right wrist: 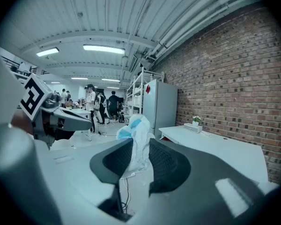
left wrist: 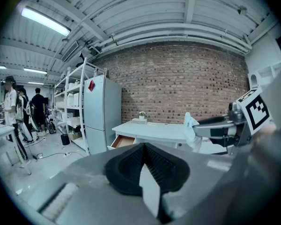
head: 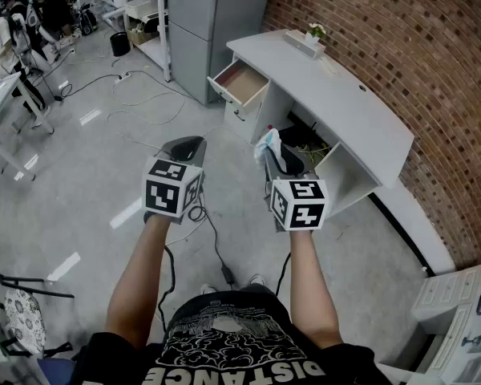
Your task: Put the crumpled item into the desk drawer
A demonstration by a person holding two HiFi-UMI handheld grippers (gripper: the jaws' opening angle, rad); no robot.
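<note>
My right gripper is shut on a crumpled white and blue item, which pokes up between its dark pads. In the right gripper view the crumpled item hangs pinched between the pads. The left gripper view shows the same crumpled item off to the right, held out in the air. My left gripper is shut with nothing in it, level with the right one. The white desk stands ahead by the brick wall. Its top drawer is pulled open at the desk's left end, also seen as the drawer.
A small potted plant sits on a tray at the desk's far end. A grey cabinet and shelving stand behind the drawer. Cables trail over the floor. People stand at the far left. White drawers are at right.
</note>
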